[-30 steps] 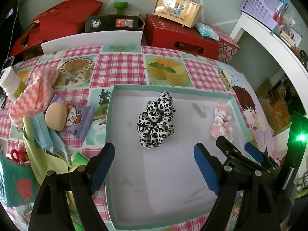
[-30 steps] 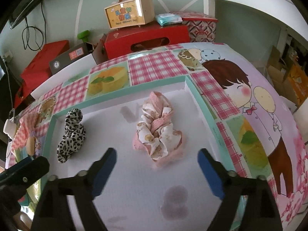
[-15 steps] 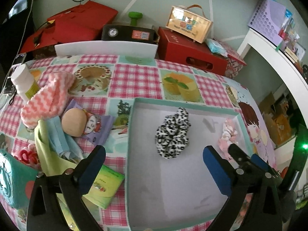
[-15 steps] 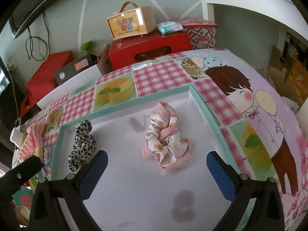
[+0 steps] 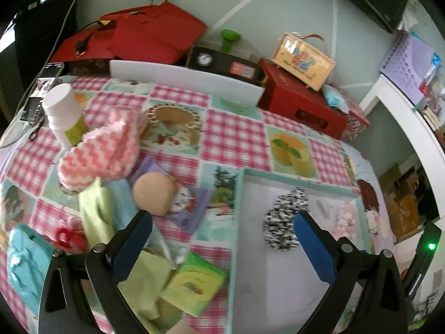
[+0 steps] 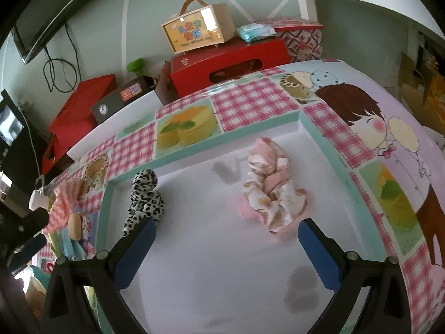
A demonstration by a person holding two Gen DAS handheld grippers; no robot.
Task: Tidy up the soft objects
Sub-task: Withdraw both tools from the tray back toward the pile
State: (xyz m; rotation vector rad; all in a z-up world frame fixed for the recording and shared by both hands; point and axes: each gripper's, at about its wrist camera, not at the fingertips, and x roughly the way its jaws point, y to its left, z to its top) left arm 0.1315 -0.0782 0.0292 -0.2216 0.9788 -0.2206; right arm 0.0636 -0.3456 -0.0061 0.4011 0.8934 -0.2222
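Scrunchies: leopard-print scrunchie (image 6: 144,197) just beyond left tongs (image 5: 219,245), pink scrunchie (image 6: 271,192) just beyond right tongs (image 6: 226,249); both tongs wide open, empty.

Left wrist view: rides above the left gripper (image 5: 222,239), angled steeply down over the checked tablecloth (image 5: 233,136), straddling the left wall of the teal-rimmed tray (image 5: 236,222). Pile of cloths left, tray right; far wall and red boxes (image 5: 303,105) at top.

Right wrist view: same steep downward tilt above the right gripper (image 6: 226,250), close over the tray's white floor (image 6: 211,250), facing the far wall.

Shared: tray, leopard scrunchie (image 5: 283,222) (image 6: 144,197), pink scrunchie (image 5: 346,220) (image 6: 272,192), wooden carry box (image 5: 303,61) (image 6: 198,27), red boxes. The left gripper's body shows dark at the right view's left edge.
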